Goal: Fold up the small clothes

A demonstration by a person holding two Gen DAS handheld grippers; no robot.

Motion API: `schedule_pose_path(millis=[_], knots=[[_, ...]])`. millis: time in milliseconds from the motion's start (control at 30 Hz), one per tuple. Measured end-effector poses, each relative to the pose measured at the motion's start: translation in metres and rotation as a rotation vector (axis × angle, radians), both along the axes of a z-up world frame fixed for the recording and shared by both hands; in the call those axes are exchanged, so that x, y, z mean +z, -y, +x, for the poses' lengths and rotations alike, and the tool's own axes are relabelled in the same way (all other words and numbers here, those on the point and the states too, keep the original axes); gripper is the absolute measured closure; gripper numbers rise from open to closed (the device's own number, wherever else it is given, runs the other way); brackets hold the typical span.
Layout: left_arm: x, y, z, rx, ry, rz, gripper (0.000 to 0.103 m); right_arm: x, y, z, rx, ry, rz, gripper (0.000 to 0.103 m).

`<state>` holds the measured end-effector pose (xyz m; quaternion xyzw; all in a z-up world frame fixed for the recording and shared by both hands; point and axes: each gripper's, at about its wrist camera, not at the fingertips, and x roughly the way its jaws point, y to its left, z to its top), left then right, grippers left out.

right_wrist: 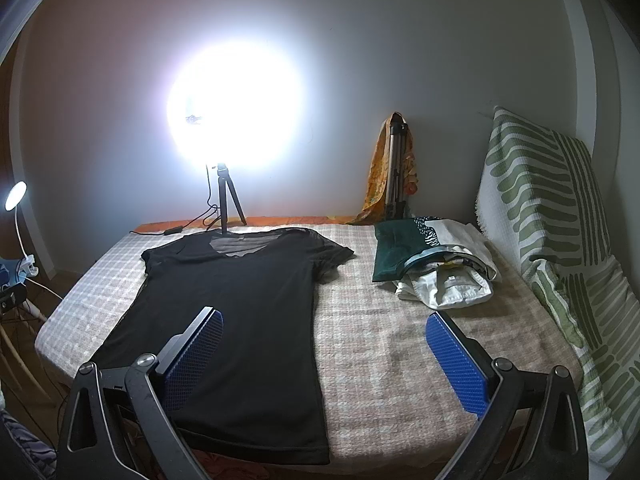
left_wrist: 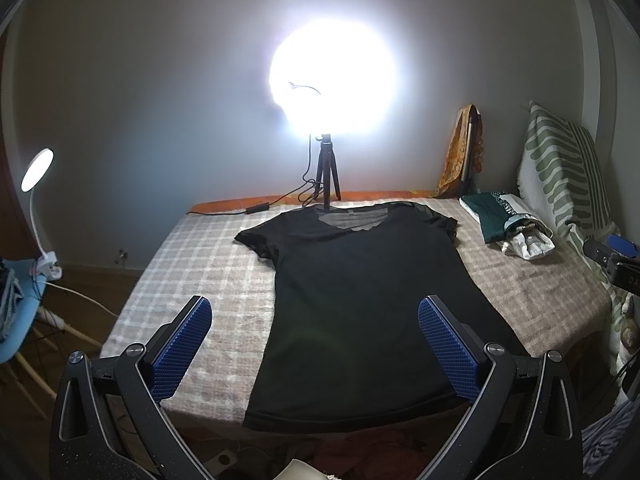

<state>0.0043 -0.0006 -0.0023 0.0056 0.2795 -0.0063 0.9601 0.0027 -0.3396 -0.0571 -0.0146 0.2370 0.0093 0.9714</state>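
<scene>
A black short-sleeved t-shirt (left_wrist: 352, 300) lies flat and spread out on the checked bed cover (left_wrist: 200, 264), neck toward the far wall, hem at the near edge. My left gripper (left_wrist: 314, 312) hovers open above the shirt's lower half, its blue pads (left_wrist: 184, 344) wide apart and holding nothing. In the right wrist view the same t-shirt (right_wrist: 240, 320) lies left of centre. My right gripper (right_wrist: 324, 328) is open over the shirt's right edge and the bed cover (right_wrist: 400, 360), empty. The right gripper's tip shows at the far right of the left wrist view (left_wrist: 612, 256).
A bright ring light on a small tripod (left_wrist: 328, 176) stands at the bed's far edge with a cable. Folded clothes (right_wrist: 436, 268) sit at the right, beside a green-striped pillow (right_wrist: 552, 216). A folded tripod draped in orange cloth (right_wrist: 394, 172) leans on the wall. A clip lamp (left_wrist: 38, 184) stands left.
</scene>
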Motion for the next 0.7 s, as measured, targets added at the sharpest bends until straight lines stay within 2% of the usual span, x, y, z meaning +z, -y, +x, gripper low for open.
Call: schedule_pose_path(millis=[700], knots=[[0.0004, -0.0007, -0.0022, 0.003, 0.006, -0.001, 0.000, -0.0009, 0.0000, 0.0003, 0.000, -0.003, 0.002, 0.000]])
